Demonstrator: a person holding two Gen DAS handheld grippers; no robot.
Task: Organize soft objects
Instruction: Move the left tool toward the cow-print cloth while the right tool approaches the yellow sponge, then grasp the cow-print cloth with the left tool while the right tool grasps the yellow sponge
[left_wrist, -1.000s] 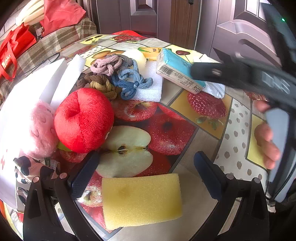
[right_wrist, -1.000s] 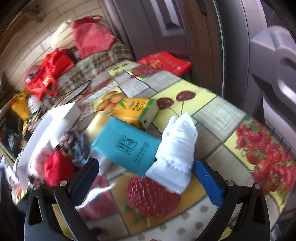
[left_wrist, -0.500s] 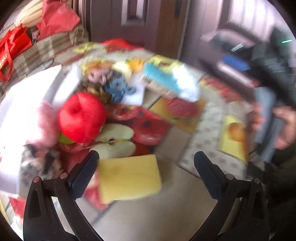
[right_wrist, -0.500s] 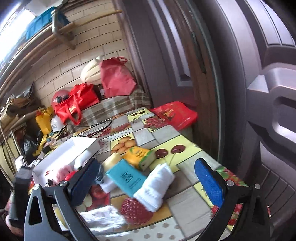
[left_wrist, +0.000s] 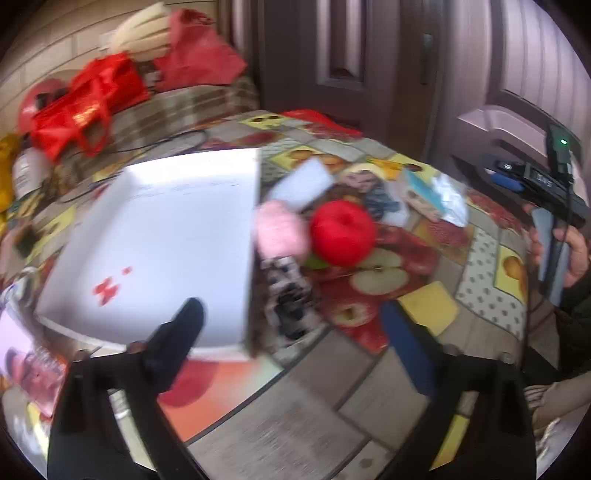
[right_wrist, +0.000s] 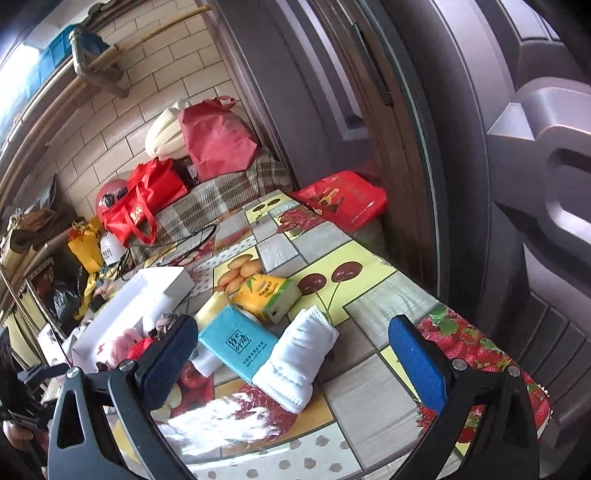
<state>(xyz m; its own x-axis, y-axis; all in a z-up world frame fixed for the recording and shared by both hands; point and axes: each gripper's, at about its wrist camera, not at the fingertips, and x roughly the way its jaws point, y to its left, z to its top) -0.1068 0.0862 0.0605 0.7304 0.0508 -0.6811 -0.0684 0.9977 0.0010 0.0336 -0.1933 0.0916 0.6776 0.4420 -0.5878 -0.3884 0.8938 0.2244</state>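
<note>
While the left gripper (left_wrist: 291, 332) has swung from the yellow sponge (left_wrist: 428, 307) toward the white box (left_wrist: 159, 254), its fingers are closing on nothing; the right gripper (right_wrist: 295, 354) hangs with fingers apart, so sorting hasn't begun.

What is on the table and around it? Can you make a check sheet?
Surface: table with a fruit-print cover.
Job's things: red plush apple, pink plush, yellow sponge, white towel, blue tissue pack, yellow tissue pack; white box open, nothing seen inside.
Clutter: red bags.
Grippers: left gripper closing, nothing between its jaws; right gripper open, holding nothing.
Cables: black cable.
Surroundings: brick wall, door.
</note>
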